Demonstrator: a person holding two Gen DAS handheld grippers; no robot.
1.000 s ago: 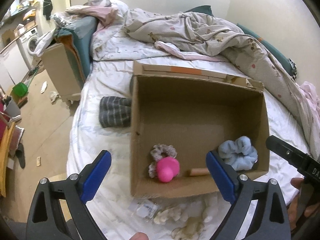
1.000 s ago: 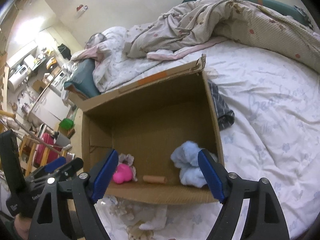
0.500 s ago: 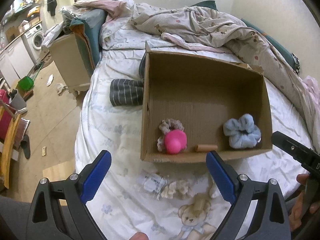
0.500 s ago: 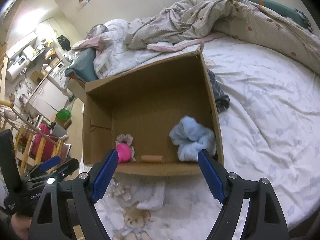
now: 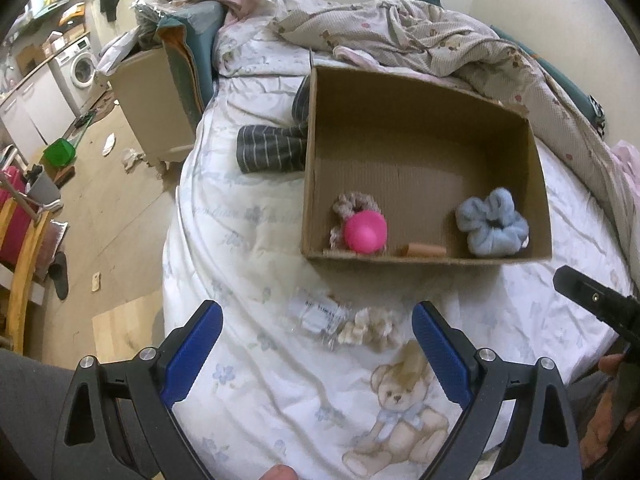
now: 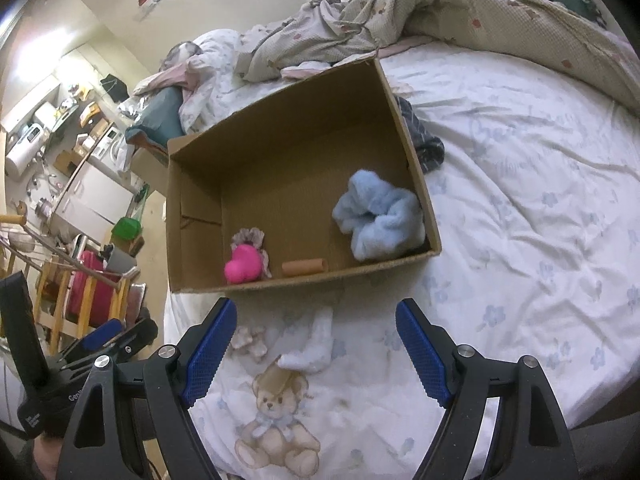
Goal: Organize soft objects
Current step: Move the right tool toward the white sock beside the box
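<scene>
While both pairs of tongs hang over the near edge of the bed [image 5: 248, 240], neither holds anything: the left tongs [image 5: 316, 344] stand wide open with bare blue pads, and the right tongs [image 6: 316, 344] are spread just as wide, with only the sheet showing between their pads. A cardboard box [image 5: 420, 120] sits open on the white flowered sheet, back from the near edge of the bed, its far wall against a rumpled quilt [image 5: 440, 48]. Inside, along the near wall, lie a pink ball-like soft toy [image 5: 366, 232] resting against a beige scrunchie [image 5: 354, 204] in the left near corner, a small tan cylinder [image 5: 426, 250] in the middle, and a fluffy light blue scrunchie [image 5: 492, 224] in the right near corner. Outside the box, between its near wall and the tongs, a cream scrunchie [image 5: 370, 334] lies on the sheet just beside a small clear packet [image 5: 320, 314], and in the right wrist view a white soft piece [image 6: 316, 348] lies next to it, just above a teddy bear print [image 6: 276, 428] on the sheet. A dark striped cloth [image 5: 272, 148] lies against the left outer wall of the box. Past the left edge of the bed the floor [image 5: 112, 216] shows scattered litter and a green container [image 5: 60, 152].
</scene>
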